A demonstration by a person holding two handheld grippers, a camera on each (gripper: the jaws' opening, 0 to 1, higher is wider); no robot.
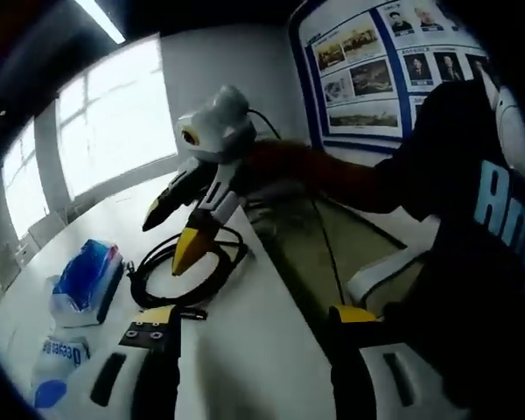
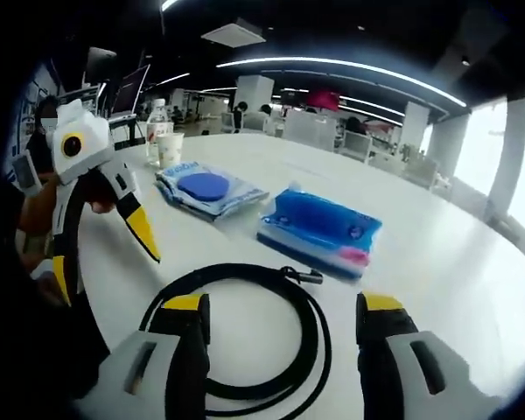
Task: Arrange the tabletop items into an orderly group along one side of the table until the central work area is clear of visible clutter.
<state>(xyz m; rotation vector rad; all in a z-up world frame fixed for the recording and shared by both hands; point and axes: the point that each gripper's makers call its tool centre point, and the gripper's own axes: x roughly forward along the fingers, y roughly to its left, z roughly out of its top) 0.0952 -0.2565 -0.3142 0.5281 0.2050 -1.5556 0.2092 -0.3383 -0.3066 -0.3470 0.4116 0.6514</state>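
A coiled black cable (image 2: 308, 337) lies on the white table (image 2: 437, 262), right below my right gripper (image 2: 282, 304), whose jaws stand open above the coil with nothing held. Beyond the coil lie a blue packet (image 2: 319, 229) and a white wipes pack with a blue lid (image 2: 206, 188). My left gripper (image 2: 105, 262) comes in from the left, open and empty, near the table's edge. In the left gripper view, my left gripper (image 1: 254, 315) is open over the table edge. The right gripper (image 1: 164, 245) hangs open over the cable (image 1: 157, 293), beside the blue packet (image 1: 87, 280) and the wipes pack (image 1: 57, 363).
A paper cup (image 2: 169, 149) and a water bottle (image 2: 157, 118) stand at the far end of the table. A person in dark clothes (image 1: 472, 262) stands close beside the table's edge. Posters (image 1: 376, 70) hang on the wall behind.
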